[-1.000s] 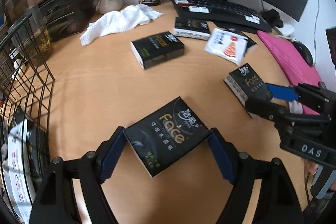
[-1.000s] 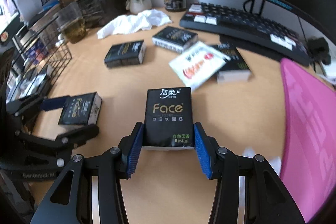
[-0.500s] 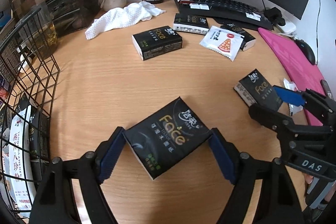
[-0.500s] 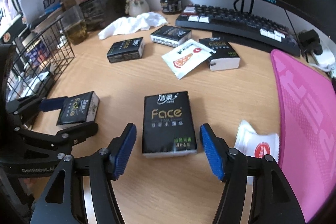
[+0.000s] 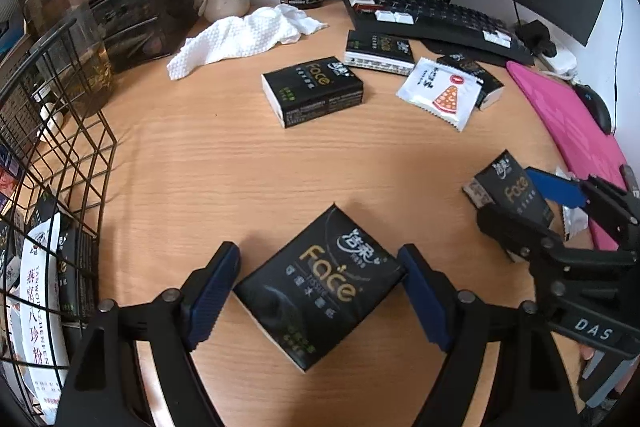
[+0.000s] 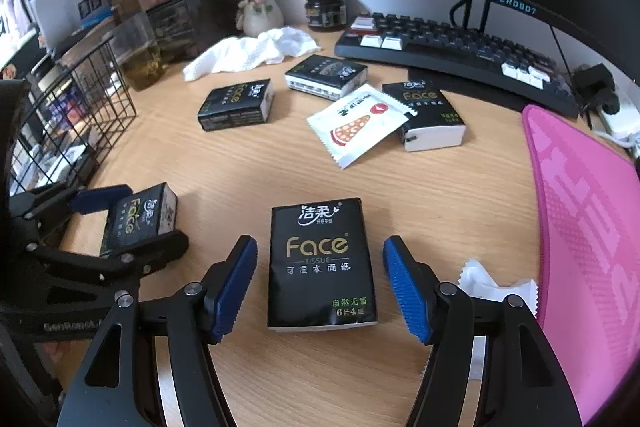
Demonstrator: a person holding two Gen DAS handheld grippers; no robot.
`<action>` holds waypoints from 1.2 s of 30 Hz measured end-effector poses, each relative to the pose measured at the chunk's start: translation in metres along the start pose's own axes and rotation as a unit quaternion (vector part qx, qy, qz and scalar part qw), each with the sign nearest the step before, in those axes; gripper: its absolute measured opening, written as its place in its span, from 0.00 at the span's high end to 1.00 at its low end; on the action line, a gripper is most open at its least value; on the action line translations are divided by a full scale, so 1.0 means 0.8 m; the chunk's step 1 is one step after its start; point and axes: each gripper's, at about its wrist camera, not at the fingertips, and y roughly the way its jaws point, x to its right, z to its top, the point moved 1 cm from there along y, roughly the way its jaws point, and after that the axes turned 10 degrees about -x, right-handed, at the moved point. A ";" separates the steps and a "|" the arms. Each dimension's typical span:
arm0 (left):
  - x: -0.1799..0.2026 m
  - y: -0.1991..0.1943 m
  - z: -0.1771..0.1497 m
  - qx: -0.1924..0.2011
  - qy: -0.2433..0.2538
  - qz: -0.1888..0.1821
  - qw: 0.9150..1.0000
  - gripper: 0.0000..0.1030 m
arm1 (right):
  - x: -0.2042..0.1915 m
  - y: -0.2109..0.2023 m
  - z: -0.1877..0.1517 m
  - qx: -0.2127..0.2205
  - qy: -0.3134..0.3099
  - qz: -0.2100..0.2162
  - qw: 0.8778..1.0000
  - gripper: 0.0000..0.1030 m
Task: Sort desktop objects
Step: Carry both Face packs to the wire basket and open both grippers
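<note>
On the wooden desk (image 6: pixel 440 195), two black tissue packs sit in front of the tongs. The right gripper (image 6: pixel 320 283) has just been opening, and now its blue pads stand clear of the near pack (image 6: pixel 322 263), which lies flat between them with a gap on each side. The left gripper (image 5: pixel 320 293) straddles the other pack (image 5: pixel 320 293), which is turned cornerwise; its pads (image 5: pixel 212 295) sit right at the pack's corners, but I can't tell if they're actually pressing. Further back lie three more packs, a white sachet (image 6: pixel 360 125) leaning on one of them, a cloth (image 5: pixel 244 37) and a keyboard (image 6: pixel 460 55). A wire basket (image 5: pixel 52 155) stands at the left.
</note>
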 end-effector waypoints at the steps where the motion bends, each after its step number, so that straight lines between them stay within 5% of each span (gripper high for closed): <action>1: 0.000 -0.002 -0.002 -0.002 0.001 0.000 1.000 0.20 | 0.000 0.000 0.000 0.000 0.001 0.001 1.000 0.37; 8: 0.010 -0.027 -0.023 0.011 0.057 -0.017 0.998 0.20 | -0.001 0.000 -0.002 0.001 0.000 0.006 1.000 0.34; 17: -0.002 -0.008 -0.018 0.000 0.053 -0.020 0.998 0.20 | -0.001 -0.002 -0.003 0.002 0.003 0.005 1.000 0.34; 22: 0.003 -0.011 -0.016 0.008 0.061 -0.023 0.998 0.44 | -0.005 0.000 -0.002 -0.001 -0.007 -0.010 1.000 0.36; 24: 0.004 -0.011 -0.015 0.007 0.063 -0.023 0.998 0.49 | -0.006 -0.001 -0.002 0.001 -0.009 -0.021 1.000 0.55; 36: 0.005 -0.052 -0.010 0.046 0.060 -0.024 0.997 0.49 | -0.010 -0.027 0.003 0.018 -0.009 -0.022 1.000 0.55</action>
